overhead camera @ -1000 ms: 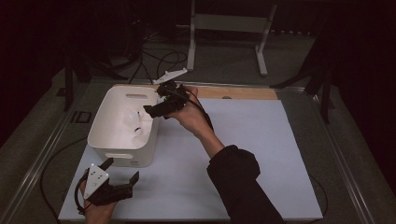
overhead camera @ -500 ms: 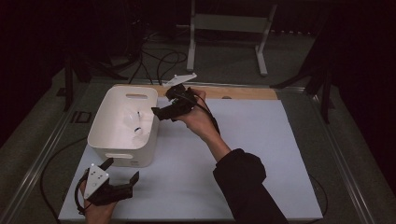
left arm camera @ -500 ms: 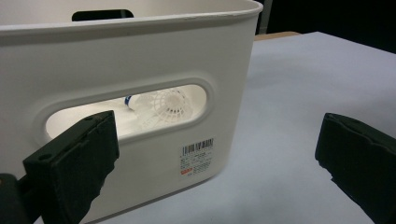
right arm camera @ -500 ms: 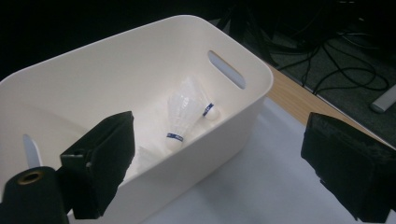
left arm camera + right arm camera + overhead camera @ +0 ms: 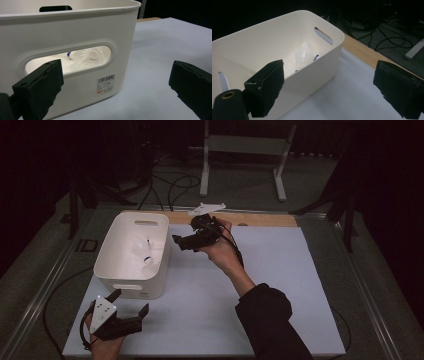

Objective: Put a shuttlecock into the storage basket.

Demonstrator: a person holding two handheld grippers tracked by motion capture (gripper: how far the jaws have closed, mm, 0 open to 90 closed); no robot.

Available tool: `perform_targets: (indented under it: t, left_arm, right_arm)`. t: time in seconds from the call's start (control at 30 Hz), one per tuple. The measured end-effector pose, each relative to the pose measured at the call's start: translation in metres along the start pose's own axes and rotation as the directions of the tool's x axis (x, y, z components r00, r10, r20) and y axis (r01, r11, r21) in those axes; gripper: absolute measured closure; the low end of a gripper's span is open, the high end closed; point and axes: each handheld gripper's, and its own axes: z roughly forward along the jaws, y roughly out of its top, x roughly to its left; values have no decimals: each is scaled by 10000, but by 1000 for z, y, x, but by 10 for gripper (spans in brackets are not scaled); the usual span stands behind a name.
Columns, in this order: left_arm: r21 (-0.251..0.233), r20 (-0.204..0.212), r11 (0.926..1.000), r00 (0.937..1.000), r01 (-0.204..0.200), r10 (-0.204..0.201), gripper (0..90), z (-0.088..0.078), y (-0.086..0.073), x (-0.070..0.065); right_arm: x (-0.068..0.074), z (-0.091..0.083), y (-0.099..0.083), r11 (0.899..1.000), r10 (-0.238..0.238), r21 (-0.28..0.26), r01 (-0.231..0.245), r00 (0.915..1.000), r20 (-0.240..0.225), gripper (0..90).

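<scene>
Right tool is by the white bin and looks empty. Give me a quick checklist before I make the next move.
1. Right tool open and empty: ok.
2. Right tool outside the white bin, beside its rim: ok.
3. Shuttlecocks lying inside the bin: ok.
4. Left tool open, empty, off the bin's near wall: ok.
5. Bin upright on the white mat: ok.
6. How many shuttlecocks are inside: cannot tell.

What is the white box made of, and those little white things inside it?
The white box looks like smooth, matte moulded plastic: rounded corners, cut-out handle slots. The shuttlecocks inside seem plastic too, judging by their lattice skirts, though they are too small and washed out to be sure.
</scene>
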Motion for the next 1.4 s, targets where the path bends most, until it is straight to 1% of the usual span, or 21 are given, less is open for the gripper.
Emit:
perform_targets:
  t: [0.2,0.37,0.47,0.5,0.57,0.63,0.67,0.7,0.73,0.83,1.1,1.4]
  left_arm:
    - [-11,-23,10000,10000,18,-18,2,0,0,0]
    - [-21,-28,10000,10000,27,-27,2,0,0,0]
    - [-9,-35,10000,10000,50,-50,3,0,0,0]
    - [3,-33,10000,10000,20,-20,3,0,0,0]
    - [5,-36,10000,10000,3,-3,3,0,0,0]
    - [16,-25,10000,10000,-1,1,2,0,0,0]
    - [14,-21,10000,10000,1,-1,3,0,0,0]
    - [13,-31,10000,10000,-7,7,2,0,0,0]
    - [13,-31,10000,10000,-7,7,2,0,0,0]
    - [15,-25,10000,10000,6,-6,3,0,0,0]
    - [7,-27,10000,10000,8,-8,3,0,0,0]
    - [11,-20,10000,10000,15,-15,2,0,0,0]
  right_arm:
    - [-5,-8,-11,9999,73,-139,-70,9997,247,97]
    - [-7,-15,-19,9993,251,-279,-244,9994,248,97]
    - [-7,-18,-24,9995,177,-278,-168,9993,319,97]
    - [-8,-18,-26,9995,132,-280,-120,9991,413,97]
    - [-8,-19,-28,9996,92,-265,-81,9991,402,97]
    - [-9,-21,-33,9996,53,-285,-35,9980,623,97]
    - [-10,-22,-34,9995,52,-310,-33,9981,613,97]
    - [-10,-23,-36,9994,157,-317,-139,9983,567,97]
    - [-10,-23,-36,9994,157,-317,-139,9983,567,97]
    - [-13,-29,-44,9991,262,-364,-236,9969,736,97]
    - [-21,-39,-54,9983,451,-402,-416,9948,909,97]
    - [-26,-50,-63,9968,655,-510,-608,9932,967,97]
